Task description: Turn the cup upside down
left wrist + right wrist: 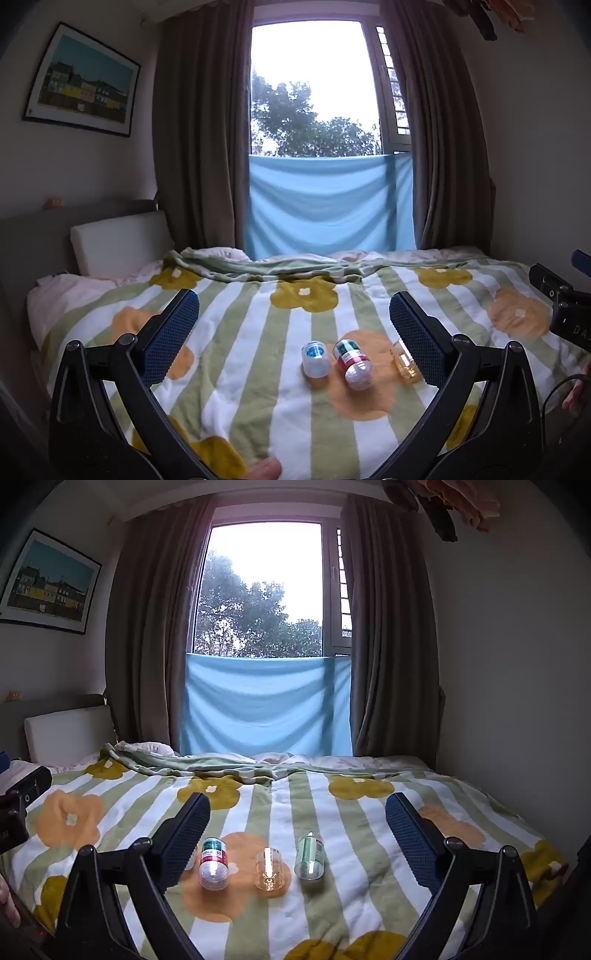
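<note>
Several small cups rest in a row on the flowered blanket [258, 332]. In the left wrist view I see a blue-labelled cup [315, 359], a red-and-green-labelled cup [352, 363] tipped toward me, and a clear glass [405, 363] half hidden by my finger. The right wrist view shows the red-and-green cup [213, 864], the clear glass [268, 868] and a green-labelled cup [309, 856] leaning back. My left gripper [295, 321] is open above the blanket, short of the cups. My right gripper [297, 823] is open too, with the glass and green cup lying between its fingers' lines.
The bed runs back to a window with brown curtains [199, 147] and a blue cloth [328, 206]. A white pillow [118, 243] leans at the headboard on the left. The other gripper's body [565, 306] and a hand [576, 391] sit at the right edge.
</note>
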